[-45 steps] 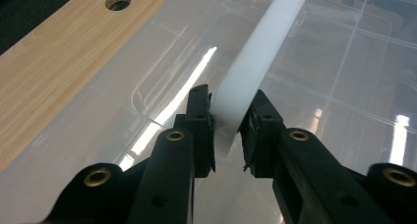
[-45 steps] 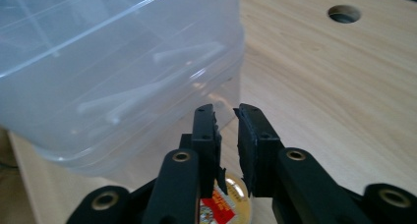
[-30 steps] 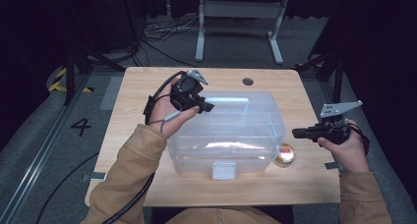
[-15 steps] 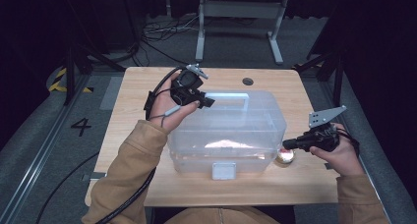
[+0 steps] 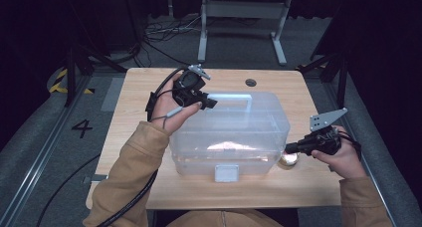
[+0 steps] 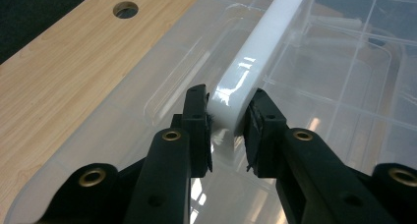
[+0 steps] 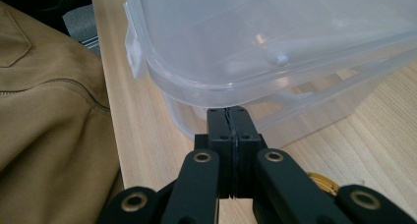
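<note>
A clear plastic storage box (image 5: pixel 234 137) with a clear lid stands in the middle of the wooden table (image 5: pixel 139 102). A white handle (image 5: pixel 234 96) lies across the lid. My left gripper (image 5: pixel 209 101) is shut on the left end of that handle (image 6: pixel 260 52), with the pads (image 6: pixel 199 111) pressing on both sides. My right gripper (image 5: pixel 288 148) is shut with nothing between its jaws. Its tips (image 7: pixel 229 117) sit just under the lid's rim (image 7: pixel 196 81) at the box's front right corner, close to or touching the wall.
A small round gold object (image 5: pixel 288 160) lies on the table beside the right gripper, by the box's front right corner. A white latch (image 5: pixel 226 173) sits on the box's front. There is a round hole (image 5: pixel 251 82) in the table at the back.
My right hand has moved left and slightly down, bringing its shut jaws up to the box's front right corner. The left gripper has stayed on the handle.
</note>
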Demonstrator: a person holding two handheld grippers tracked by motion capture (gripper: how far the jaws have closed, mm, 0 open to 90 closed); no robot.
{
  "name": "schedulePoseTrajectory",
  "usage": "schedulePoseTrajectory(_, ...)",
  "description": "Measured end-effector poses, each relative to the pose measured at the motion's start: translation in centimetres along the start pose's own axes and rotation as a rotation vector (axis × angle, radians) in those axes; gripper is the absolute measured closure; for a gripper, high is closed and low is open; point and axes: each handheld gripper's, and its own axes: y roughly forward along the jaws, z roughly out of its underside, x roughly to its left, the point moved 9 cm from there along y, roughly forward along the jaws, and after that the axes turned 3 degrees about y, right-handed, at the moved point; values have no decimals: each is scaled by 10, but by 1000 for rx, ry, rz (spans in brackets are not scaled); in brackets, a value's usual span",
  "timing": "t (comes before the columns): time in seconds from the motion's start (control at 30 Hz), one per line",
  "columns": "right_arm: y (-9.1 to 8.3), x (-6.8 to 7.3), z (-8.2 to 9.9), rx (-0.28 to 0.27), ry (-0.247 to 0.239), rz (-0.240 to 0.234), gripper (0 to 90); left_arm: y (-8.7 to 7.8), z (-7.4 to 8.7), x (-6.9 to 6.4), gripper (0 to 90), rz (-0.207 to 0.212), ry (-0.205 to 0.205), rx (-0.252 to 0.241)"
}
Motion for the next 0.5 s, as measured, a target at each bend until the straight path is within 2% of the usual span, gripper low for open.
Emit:
schedulePoseTrajectory(0.3,1,1,-1,-2,-1,-7,900,-1,0,-1,735,-14,9,1)
schedulePoseTrajectory(0.43,1,1,-1,-7,-4,-8,900,-2,0,0,734,-10,3,-6)
schedulePoseTrajectory(0.5,0,1,-1,-5,-5,-6,900,-2,0,-1,711,5,-3,-7)
